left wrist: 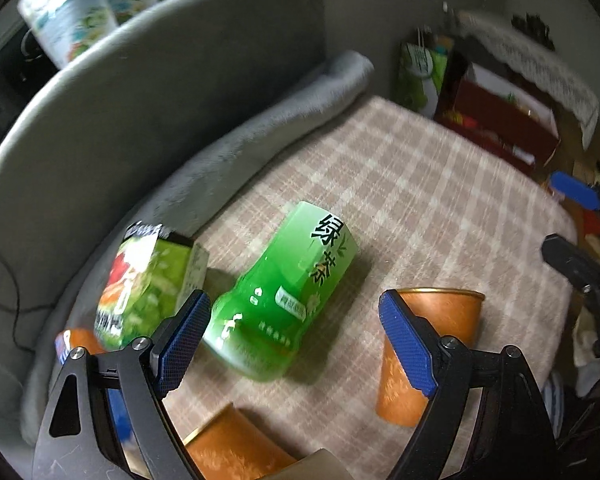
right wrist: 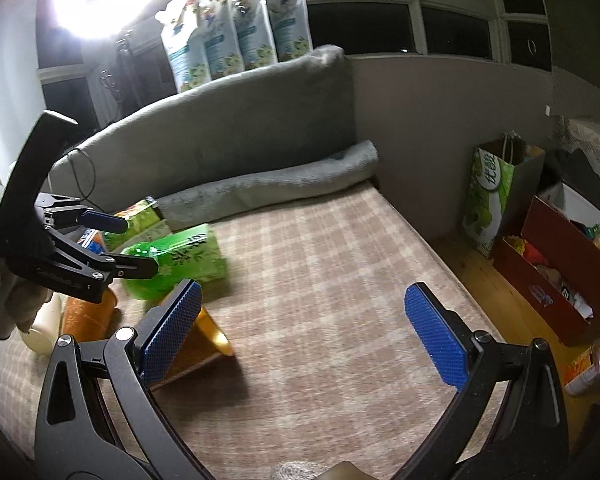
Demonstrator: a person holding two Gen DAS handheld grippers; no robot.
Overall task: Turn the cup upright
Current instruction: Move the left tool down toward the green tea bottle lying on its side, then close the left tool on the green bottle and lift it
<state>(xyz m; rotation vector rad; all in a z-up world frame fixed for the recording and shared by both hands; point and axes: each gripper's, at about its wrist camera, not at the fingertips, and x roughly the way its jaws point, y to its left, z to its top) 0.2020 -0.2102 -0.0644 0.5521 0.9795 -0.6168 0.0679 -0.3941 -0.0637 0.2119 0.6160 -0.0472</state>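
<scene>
Orange cup (left wrist: pixel 432 356) apparently upright, gold rim, unheld

Home living room, night; grey sofa (right wrist: pixel 236 120) with rolled grey blanket (right wrist: pixel 276 188), plaid seat cover (right wrist: pixel 340 264), dark paned window (right wrist: pixel 420 12), green paper shopping bag (right wrist: pixel 488 204), wooden floor (right wrist: pixel 496 292), red cardboard box (right wrist: pixel 556 272) of oddments

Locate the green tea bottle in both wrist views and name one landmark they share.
Left wrist view: the green tea bottle lies on its side at centre, between the open left tool's fingers.
Right wrist view: it lies at left of centre, behind the left tool.
Shared landmark: the rolled grey blanket along the sofa back.
</scene>
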